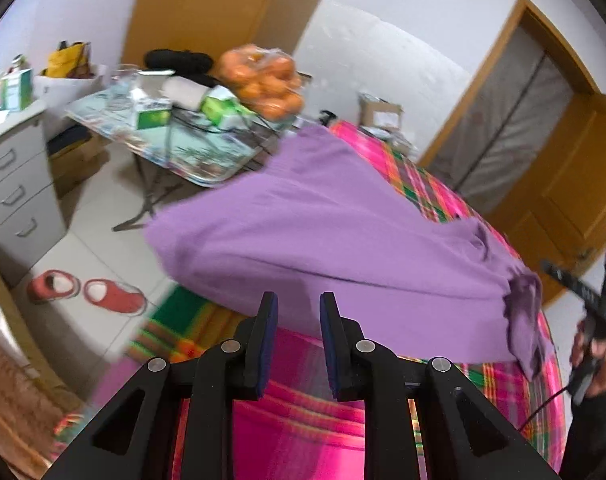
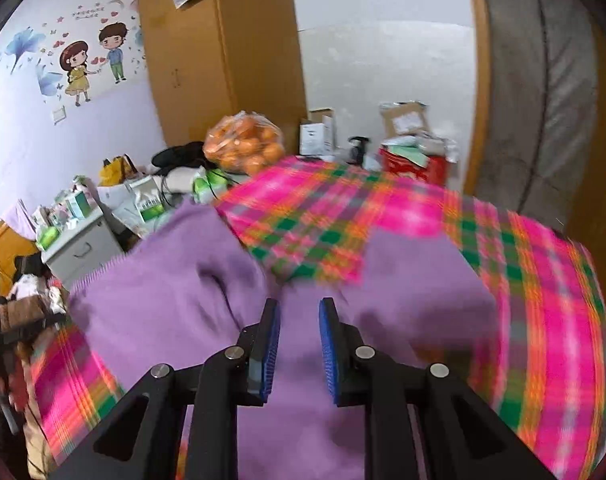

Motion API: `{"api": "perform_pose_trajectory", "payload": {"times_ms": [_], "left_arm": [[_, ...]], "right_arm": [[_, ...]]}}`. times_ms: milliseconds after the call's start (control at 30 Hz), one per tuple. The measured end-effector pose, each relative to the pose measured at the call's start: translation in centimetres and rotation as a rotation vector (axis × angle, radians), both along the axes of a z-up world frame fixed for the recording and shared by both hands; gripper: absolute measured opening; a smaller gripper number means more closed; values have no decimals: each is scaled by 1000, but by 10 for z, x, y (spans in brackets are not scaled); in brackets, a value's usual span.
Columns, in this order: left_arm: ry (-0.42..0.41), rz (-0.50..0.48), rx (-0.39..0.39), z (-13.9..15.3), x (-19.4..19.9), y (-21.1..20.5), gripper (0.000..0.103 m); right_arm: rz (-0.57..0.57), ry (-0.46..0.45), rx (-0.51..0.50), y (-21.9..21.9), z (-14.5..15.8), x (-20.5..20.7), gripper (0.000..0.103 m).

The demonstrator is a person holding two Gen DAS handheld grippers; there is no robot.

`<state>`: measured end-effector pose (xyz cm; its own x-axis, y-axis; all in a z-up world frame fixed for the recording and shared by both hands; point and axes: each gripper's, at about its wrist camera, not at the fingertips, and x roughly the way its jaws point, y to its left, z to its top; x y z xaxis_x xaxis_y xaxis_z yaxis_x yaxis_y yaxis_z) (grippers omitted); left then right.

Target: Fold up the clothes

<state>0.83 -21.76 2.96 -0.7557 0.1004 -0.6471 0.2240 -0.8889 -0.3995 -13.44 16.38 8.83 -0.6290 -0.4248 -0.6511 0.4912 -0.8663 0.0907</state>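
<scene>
Purple garment (image 1: 323,232) lies spread on the plaid bedcover (image 1: 303,392); left gripper (image 1: 299,304) and right gripper (image 2: 299,308) hover released, fingers holding nothing; regrasp matching corners, I judge, and smooth the bunched end (image 1: 523,320) first; beyond, a cluttered tabletop (image 1: 207,160) bears bagged oranges (image 1: 263,80).

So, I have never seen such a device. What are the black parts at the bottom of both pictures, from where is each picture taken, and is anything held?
No robot: a person holds a two-finger gripper in each hand, each with a camera looking along its fingers. One picture is from the left gripper, the other from the right gripper. Both stand open with nothing between their blue pads. A purple garment lies spread on a pink plaid cover. Behind stands a cluttered table with a bag of oranges.
</scene>
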Motion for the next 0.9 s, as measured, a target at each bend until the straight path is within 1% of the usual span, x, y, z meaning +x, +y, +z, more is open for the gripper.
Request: {"api": "perform_pose_trajectory", "payload": {"times_ms": [100,267,367,433,533,600,700,900], "left_arm": [[-15,-48,1,-5,-10,23,22],[-40,-120,-29,-9,-24,59,22],[-46,-142,-51,-10,-26,76,22],[-54,-150,-59,-12,-27,84,22],[-66,-157,-67,-16,-26,95,22],[-70,-160,-74,-19,-28,101,22],[-64,-158,-108,-19,-30,111,22],[-73,-184,-139,-19,-33,123,22]], "right_arm": [[-27,10,28,29,-18,38,36],[-46,-58,93,59,-60,68,37],[-111,-46,46,81,-63,73,37],[-184,-18,-36,102,-56,75,38],[-298,-29,-128,133,-51,74,42],[-370,-79,-152,149,-56,70,44],[-406,-166,-192,160,-72,64,44],[-471,-221,-277,167,-80,57,45]]}}
